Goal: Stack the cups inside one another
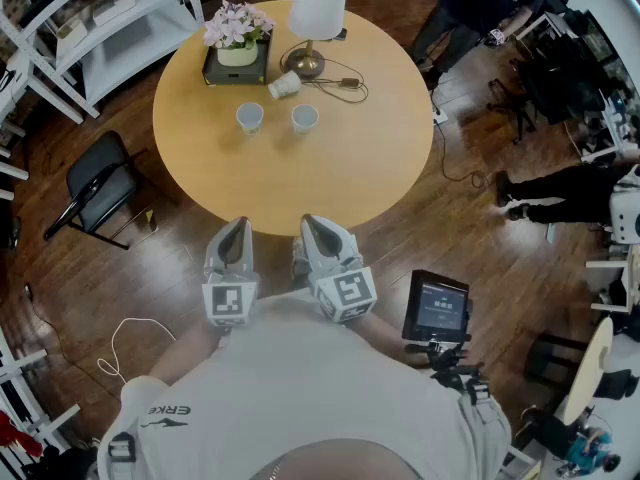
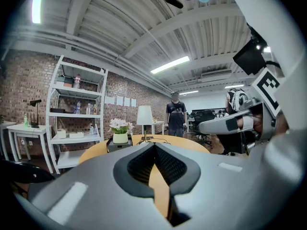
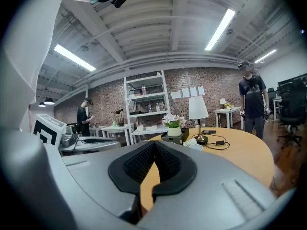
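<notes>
Both claws are fully closed and hold nothing. The left claw (image 1: pixel 234 230) (image 2: pixel 154 145) and the right claw (image 3: pixel 153 145) (image 1: pixel 318 230) sit side by side at the 6 o'clock edge of the round bench (image 1: pixel 350 168), just off its rim, pointing toward 12 o'clock. In each gripper view the two padded jaws meet at the tip with no object between them.

Three cups stand apart, none stacked. The left cup (image 1: pixel 249 117) and the right cup (image 1: pixel 304 118) stand upright near the bench centre, close to each other but not touching. The third cup (image 1: pixel 284 86) lies on its side at 12 o'clock from that pair, just beside the base of the lamp (image 1: pixel 318 6). The flower pot (image 1: pixel 237 40) sits on a dark box at 11 o'clock. All cups are well apart from both claws.
</notes>
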`<state>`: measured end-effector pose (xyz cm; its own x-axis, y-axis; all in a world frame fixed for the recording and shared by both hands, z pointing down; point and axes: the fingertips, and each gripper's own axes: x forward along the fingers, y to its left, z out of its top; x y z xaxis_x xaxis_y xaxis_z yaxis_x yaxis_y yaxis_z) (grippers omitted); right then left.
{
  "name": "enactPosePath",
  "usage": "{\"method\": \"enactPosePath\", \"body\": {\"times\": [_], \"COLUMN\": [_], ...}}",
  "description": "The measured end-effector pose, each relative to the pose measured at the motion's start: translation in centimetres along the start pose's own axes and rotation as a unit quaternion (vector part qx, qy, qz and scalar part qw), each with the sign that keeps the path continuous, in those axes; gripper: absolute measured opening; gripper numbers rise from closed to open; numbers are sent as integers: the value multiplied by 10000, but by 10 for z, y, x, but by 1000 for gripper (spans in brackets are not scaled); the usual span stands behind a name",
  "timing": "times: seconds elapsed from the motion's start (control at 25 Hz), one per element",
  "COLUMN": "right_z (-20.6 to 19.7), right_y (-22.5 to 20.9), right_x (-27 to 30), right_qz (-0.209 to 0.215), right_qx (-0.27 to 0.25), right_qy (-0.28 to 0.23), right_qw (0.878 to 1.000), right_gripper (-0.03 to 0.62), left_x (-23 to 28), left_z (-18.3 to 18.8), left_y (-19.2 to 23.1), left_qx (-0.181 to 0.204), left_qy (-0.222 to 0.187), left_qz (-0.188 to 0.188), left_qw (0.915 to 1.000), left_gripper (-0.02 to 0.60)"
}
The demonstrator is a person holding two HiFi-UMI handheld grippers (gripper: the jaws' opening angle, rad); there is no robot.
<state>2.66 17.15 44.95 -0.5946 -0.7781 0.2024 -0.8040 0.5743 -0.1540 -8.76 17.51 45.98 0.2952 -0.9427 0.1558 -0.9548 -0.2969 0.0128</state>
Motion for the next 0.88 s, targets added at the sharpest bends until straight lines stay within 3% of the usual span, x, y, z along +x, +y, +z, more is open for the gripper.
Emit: {"method": "enactPosePath", "body": {"times": [0.44,0.88], "right_z": [24,37], "right_y": [-110,-152], "right_x": [66,99], "right_qz": [321,336], "right_qx": [214,262], "right_qy": [101,108], "right_qw": [9992,9990], "right_gripper": [14,14], "left_x": [123,173], "left_z": [24,36], "left_y": [-15,-11], "left_qx": [185,256], "left_qy": [197,312], "left_qz": [260,294], "left_qw": [9993,9988], "left_gripper": [2,2]}}
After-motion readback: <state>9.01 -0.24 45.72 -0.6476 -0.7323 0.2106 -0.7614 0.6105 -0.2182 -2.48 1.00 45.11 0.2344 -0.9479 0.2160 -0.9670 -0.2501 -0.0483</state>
